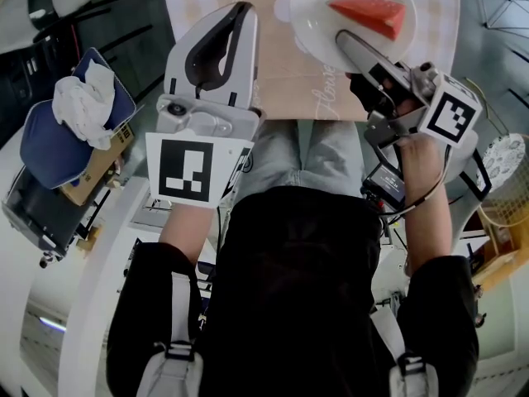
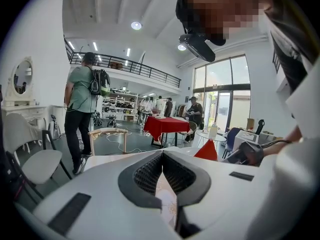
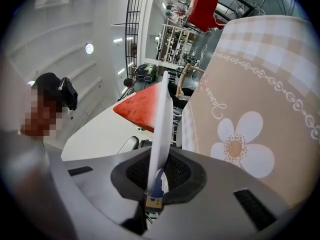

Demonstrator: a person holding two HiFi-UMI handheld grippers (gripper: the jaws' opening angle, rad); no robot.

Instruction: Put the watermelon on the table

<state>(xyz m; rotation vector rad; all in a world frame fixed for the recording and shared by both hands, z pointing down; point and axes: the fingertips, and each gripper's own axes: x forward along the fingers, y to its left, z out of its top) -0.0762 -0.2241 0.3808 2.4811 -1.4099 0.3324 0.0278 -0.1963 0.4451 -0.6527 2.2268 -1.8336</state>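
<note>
A red wedge of watermelon (image 1: pixel 369 15) lies on a white plate (image 1: pixel 310 23) over the table's beige flowered cloth (image 1: pixel 273 64). My right gripper (image 1: pixel 343 38) is shut on the plate's near rim. In the right gripper view the rim (image 3: pixel 161 119) stands edge-on between the pads of that gripper (image 3: pixel 161 171), the watermelon (image 3: pixel 142 109) sits on its left, and the cloth (image 3: pixel 250 109) is close on the right. My left gripper (image 1: pixel 244 8) is to the left of the plate, shut and holding nothing. In the left gripper view its tips (image 2: pixel 162 155) meet, and the watermelon (image 2: pixel 206 150) shows to the right.
A chair with a blue cushion (image 1: pixel 50 143) and a white cloth (image 1: pixel 83 102) stands at the left, with a cardboard box (image 1: pixel 92 168) beside it. A person (image 2: pixel 82 104), a red-covered table (image 2: pixel 165 124) and a white chair (image 2: pixel 30 156) are farther off in the room.
</note>
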